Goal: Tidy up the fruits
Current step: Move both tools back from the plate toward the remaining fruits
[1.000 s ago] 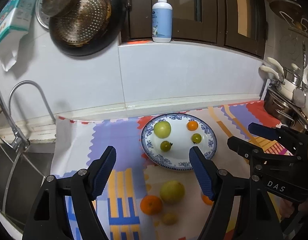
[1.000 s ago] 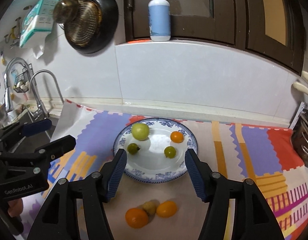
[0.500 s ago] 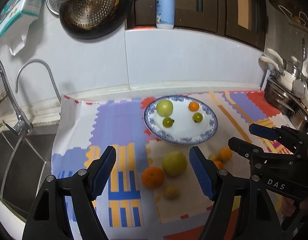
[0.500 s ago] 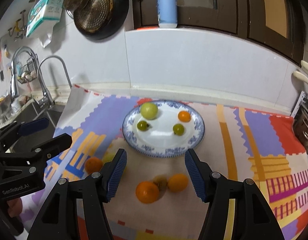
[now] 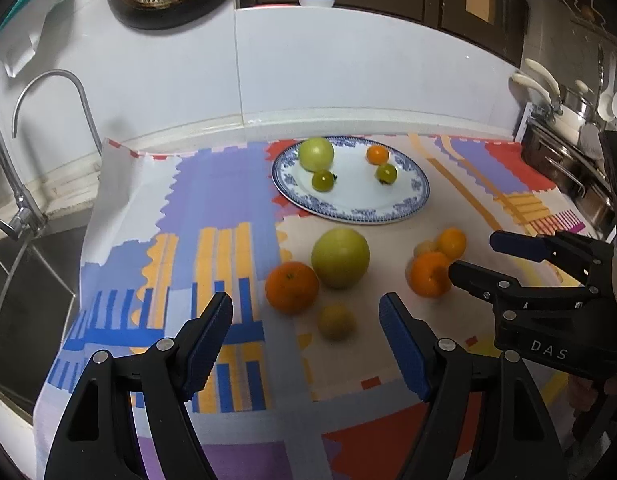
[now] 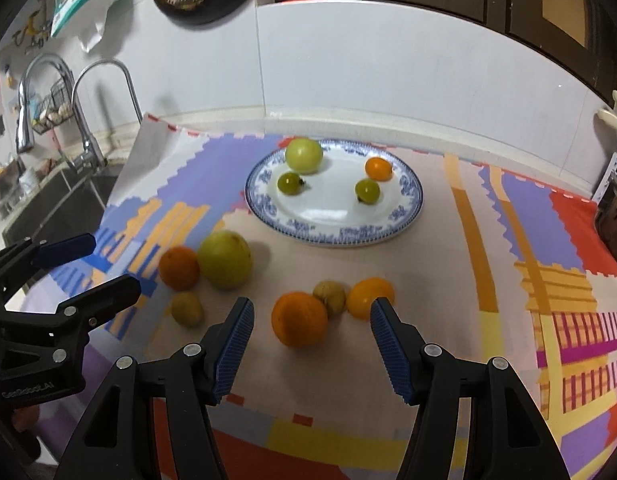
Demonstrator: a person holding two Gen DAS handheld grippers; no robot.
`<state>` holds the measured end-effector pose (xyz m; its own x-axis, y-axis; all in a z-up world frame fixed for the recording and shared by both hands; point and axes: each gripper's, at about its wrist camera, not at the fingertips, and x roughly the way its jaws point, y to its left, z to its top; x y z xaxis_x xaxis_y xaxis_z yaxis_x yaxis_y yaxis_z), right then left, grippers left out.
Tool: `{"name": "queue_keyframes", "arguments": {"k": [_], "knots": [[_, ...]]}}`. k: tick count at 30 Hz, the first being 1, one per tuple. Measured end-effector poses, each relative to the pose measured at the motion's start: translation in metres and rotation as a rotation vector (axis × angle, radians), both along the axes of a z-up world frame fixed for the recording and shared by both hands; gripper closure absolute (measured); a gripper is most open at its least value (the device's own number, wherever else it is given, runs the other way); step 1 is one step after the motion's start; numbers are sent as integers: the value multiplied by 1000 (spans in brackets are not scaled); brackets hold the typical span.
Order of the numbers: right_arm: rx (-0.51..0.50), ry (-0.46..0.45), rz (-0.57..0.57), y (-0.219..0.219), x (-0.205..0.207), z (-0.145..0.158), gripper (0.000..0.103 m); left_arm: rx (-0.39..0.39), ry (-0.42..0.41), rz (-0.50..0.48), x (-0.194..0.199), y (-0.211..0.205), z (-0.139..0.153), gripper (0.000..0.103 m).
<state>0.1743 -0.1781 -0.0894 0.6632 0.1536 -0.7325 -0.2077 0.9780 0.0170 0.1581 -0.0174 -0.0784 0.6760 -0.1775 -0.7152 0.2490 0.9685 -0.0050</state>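
Kitchen bench (image 5: 348,120): both tools, left tool (image 5: 306,338) and right tool (image 6: 311,332), have dropped toward loose fruit near the front edge, jaws open, empty; picking up comes next.

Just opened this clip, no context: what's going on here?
A person holds a two-finger gripper in each hand over a patterned mat by a kitchen sink. Both the left gripper and the right gripper are open and empty. Four small fruits already sit on the blue-rimmed plate. Six more lie loose on the mat: the left gripper points toward an orange, a large green fruit and a small yellowish one; the right points at another orange.
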Motion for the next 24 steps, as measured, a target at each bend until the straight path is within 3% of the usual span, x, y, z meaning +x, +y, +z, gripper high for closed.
{"name": "queue_keyframes", "arguments": {"k": [9,24], "knots": [[-25,30,37,6,3,-21,42,-20,66,-17,9,-4,-25,31],[3,79,42,6,24,-37,46,-18,143,-44,31,-18,-49,50]]}}
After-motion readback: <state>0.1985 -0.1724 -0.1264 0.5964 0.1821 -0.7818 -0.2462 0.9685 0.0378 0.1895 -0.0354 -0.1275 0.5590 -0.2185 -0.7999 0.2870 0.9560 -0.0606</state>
